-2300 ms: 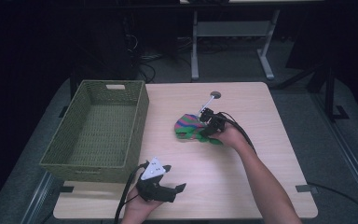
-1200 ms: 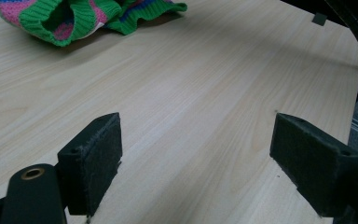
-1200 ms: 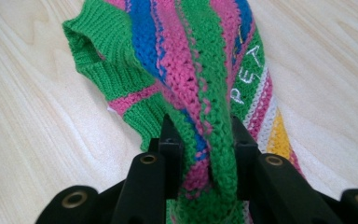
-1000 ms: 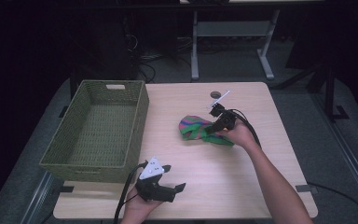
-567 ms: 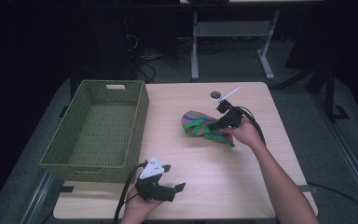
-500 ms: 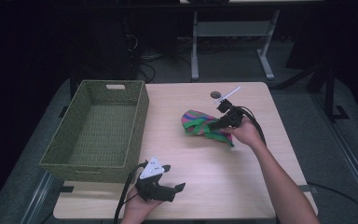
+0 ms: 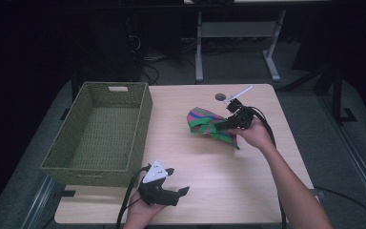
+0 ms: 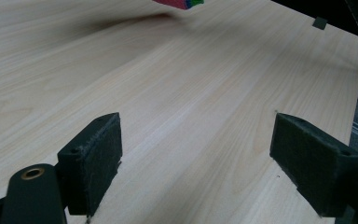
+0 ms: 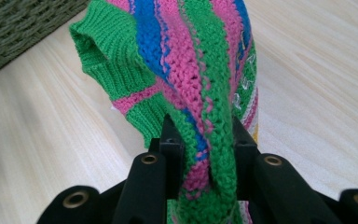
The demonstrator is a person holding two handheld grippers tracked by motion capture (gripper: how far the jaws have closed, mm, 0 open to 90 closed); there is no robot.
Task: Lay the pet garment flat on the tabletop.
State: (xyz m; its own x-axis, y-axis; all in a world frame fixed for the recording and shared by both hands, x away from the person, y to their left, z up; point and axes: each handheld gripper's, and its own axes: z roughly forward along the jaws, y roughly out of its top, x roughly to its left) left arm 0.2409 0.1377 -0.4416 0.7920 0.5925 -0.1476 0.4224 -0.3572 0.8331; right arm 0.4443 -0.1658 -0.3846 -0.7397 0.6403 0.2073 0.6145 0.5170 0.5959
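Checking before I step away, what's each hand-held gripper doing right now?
Left hand-held gripper: open, nothing between its jaws, over the bare table.
Right hand-held gripper: closed on the striped knitted cloth.

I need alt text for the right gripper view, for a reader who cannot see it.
The right tongs are shut on a knitted cloth striped green, pink and blue, which bunches up above the jaws. Below it is a pale wooden table, with a green woven basket at the upper left.
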